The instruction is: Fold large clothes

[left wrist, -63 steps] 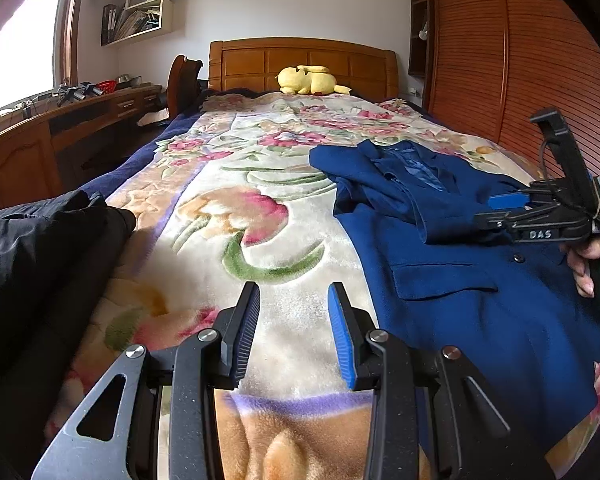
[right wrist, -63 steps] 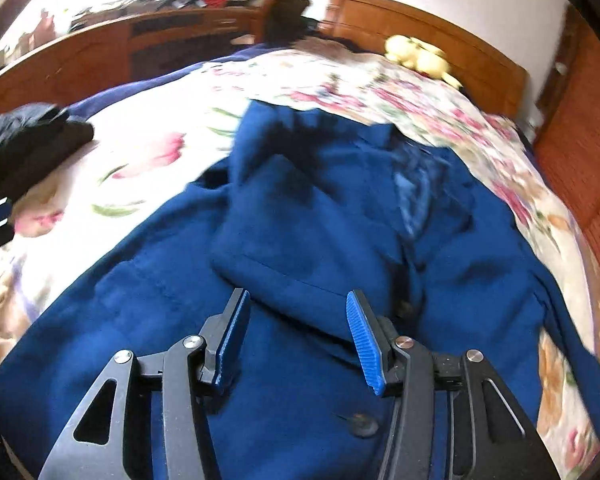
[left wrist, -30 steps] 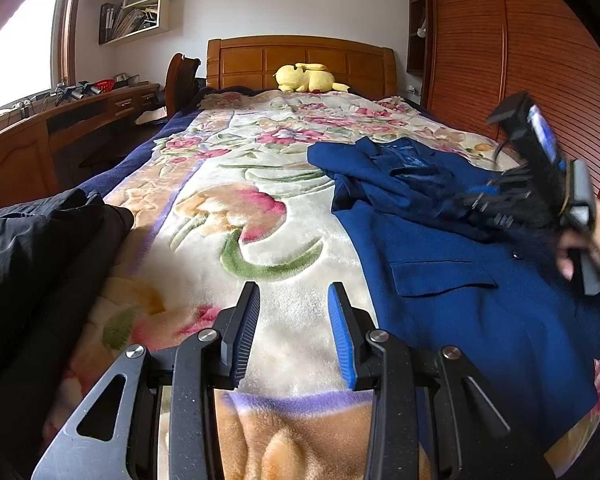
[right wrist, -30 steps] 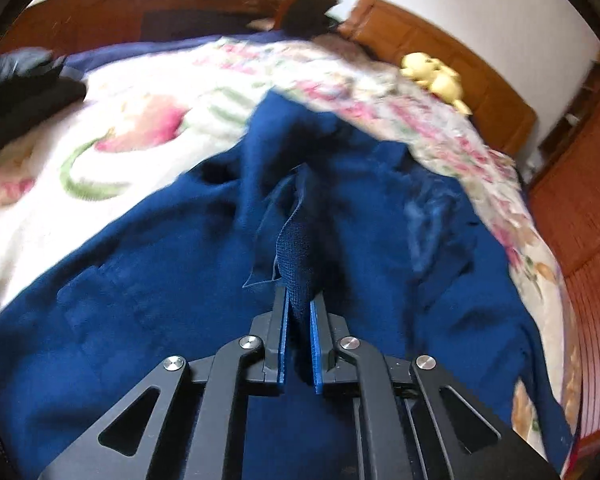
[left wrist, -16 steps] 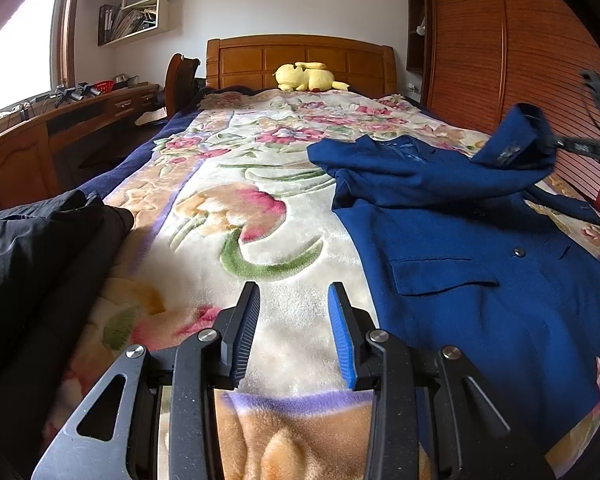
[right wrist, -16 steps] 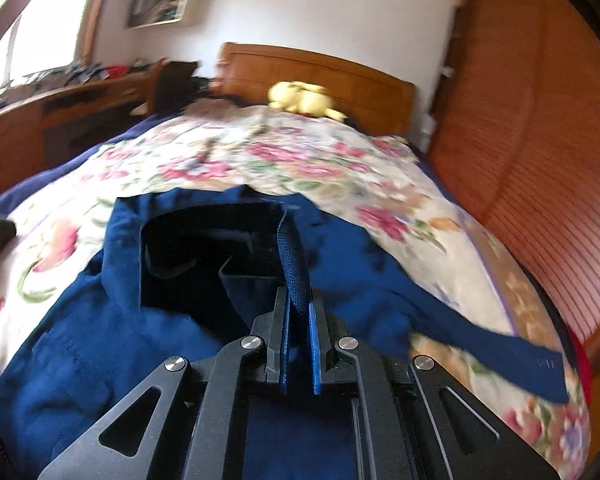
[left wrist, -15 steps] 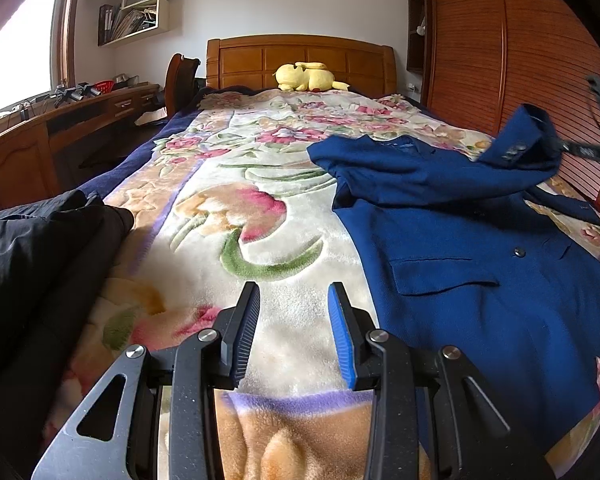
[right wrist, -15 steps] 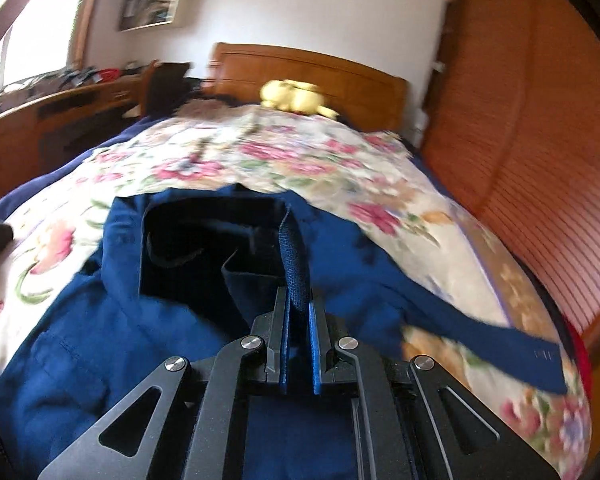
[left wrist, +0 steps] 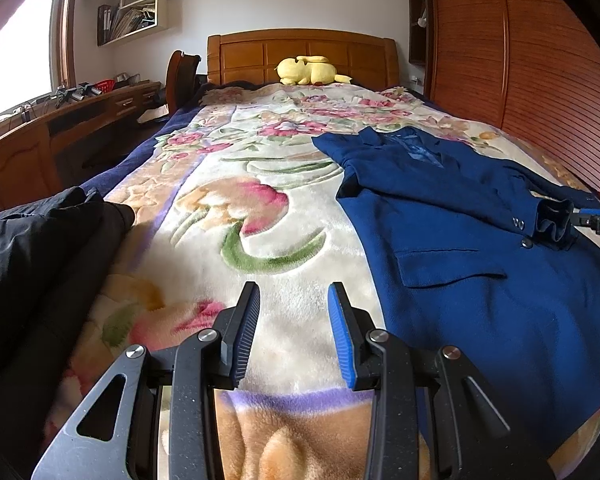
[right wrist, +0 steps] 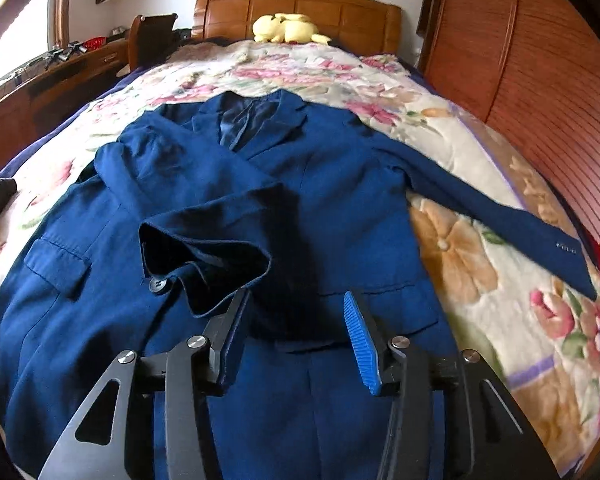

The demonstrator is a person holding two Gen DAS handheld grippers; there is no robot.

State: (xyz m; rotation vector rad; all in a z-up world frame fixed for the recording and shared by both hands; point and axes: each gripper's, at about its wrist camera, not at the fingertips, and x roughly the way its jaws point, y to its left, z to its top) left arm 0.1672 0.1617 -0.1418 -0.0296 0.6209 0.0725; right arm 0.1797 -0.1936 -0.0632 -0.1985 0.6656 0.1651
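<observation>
We are seeing the blue jacket (right wrist: pixel 340 200) lying front-up on the bed's floral blanket (left wrist: pixel 260 240) | its sleeve cuff (right wrist: pixel 204 256) is lying across the front | right gripper (right wrist: pixel 296 344) is opening, cuff released, touching one finger | left gripper (left wrist: pixel 294 332) is hovering unclenched, grasping nothing.

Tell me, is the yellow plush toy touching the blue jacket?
Apart. The right wrist view shows the yellow plush toy up by the headboard, with a wide stretch of flowered blanket between it and the blue jacket.
</observation>
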